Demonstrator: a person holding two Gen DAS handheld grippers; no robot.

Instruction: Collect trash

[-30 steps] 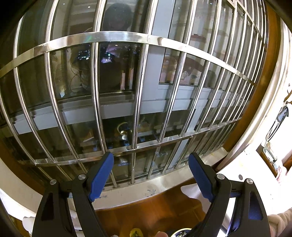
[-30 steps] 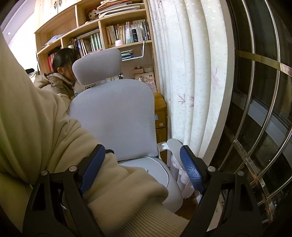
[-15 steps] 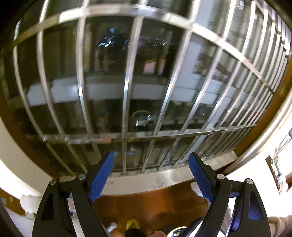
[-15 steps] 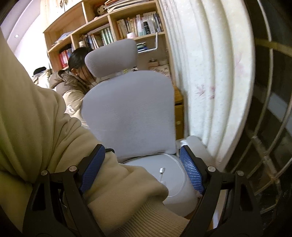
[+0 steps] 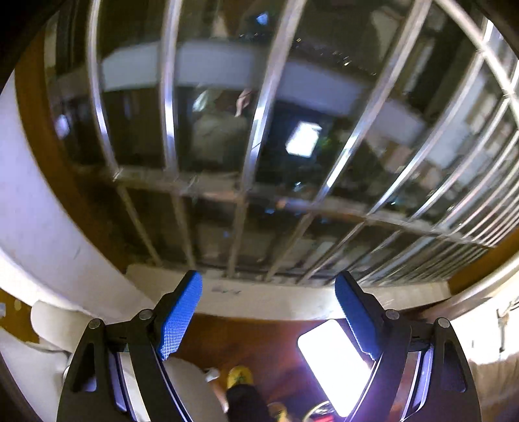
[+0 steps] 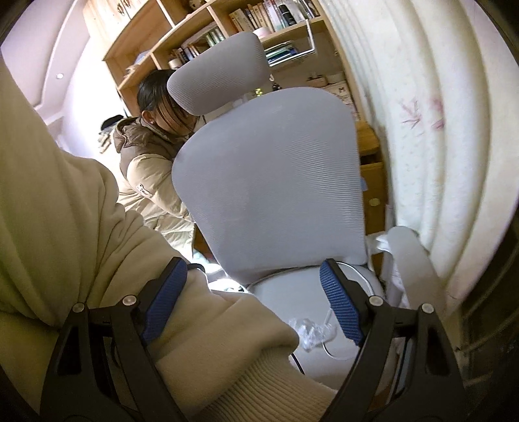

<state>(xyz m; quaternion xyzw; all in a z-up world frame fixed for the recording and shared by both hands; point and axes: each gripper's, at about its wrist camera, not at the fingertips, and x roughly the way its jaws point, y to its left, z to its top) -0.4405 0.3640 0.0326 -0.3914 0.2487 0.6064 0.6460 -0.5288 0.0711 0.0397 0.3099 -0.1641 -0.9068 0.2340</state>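
Both views have tipped downward since the earlier frames: floor and chair seat now show. Left tool (image 5: pixel 269 315) wide, empty, aimed at the sill (image 5: pixel 259 300); small yellow scrap (image 5: pixel 239 376) on the floor at 6 o'clock. Right tool (image 6: pixel 256 302) wide, empty, a sleeve (image 6: pixel 207 324) across it; crumpled clear wrapper (image 6: pixel 306 328) on the seat (image 6: pixel 285 289) at 5 o'clock. Judged: nothing collected yet.

A cream sleeve (image 6: pixel 181 324) blocks the grey chair's (image 6: pixel 269 181) seat.

No legible text; book spines (image 6: pixel 259 14) too small to read
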